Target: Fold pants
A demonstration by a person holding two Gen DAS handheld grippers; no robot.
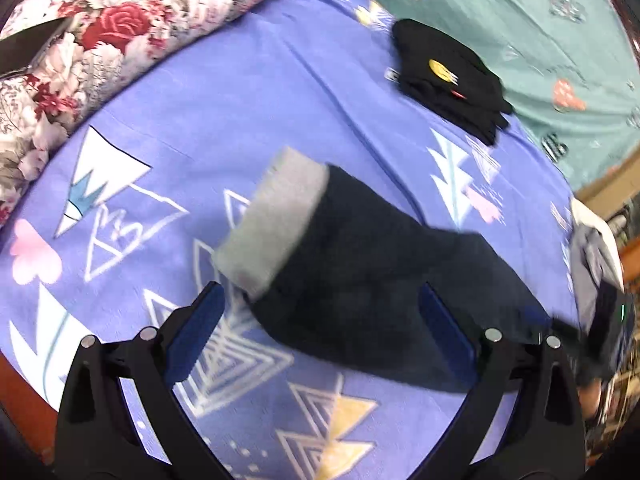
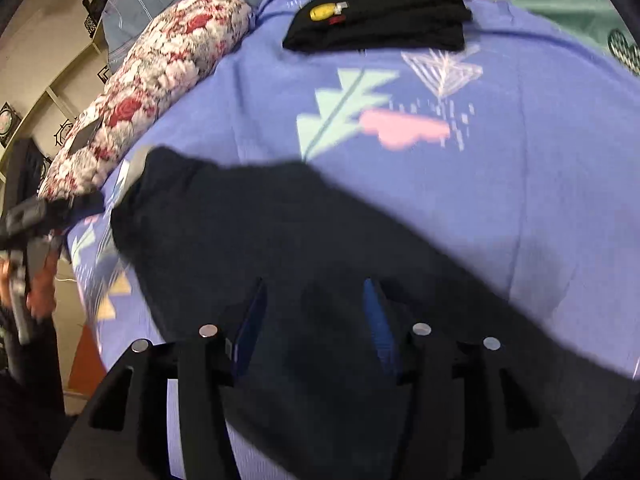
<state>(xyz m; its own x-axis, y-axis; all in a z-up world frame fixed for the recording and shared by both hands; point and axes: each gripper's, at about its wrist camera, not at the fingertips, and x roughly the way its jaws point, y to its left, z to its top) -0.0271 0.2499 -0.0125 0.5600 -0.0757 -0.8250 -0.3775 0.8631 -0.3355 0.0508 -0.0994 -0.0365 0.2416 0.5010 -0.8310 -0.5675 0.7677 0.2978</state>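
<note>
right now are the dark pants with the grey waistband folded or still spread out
Partly folded, not finished: the dark pants with the grey waistband lie as one long narrow strip across the purple patterned bedsheet, unlike the compact folded black garment stack.

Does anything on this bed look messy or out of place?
Mostly the dark pants: they lie slanted across the purple blanket, bunched rather than flat, with the grey waistband turned up at one end. The black folded pile behind looks tidy. Both views are blurred, so finer creases are hard to judge.

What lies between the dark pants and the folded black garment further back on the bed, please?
Only bare blue printed bedspread separates the pants from the folded black garment, clearest in the right wrist view.
</note>
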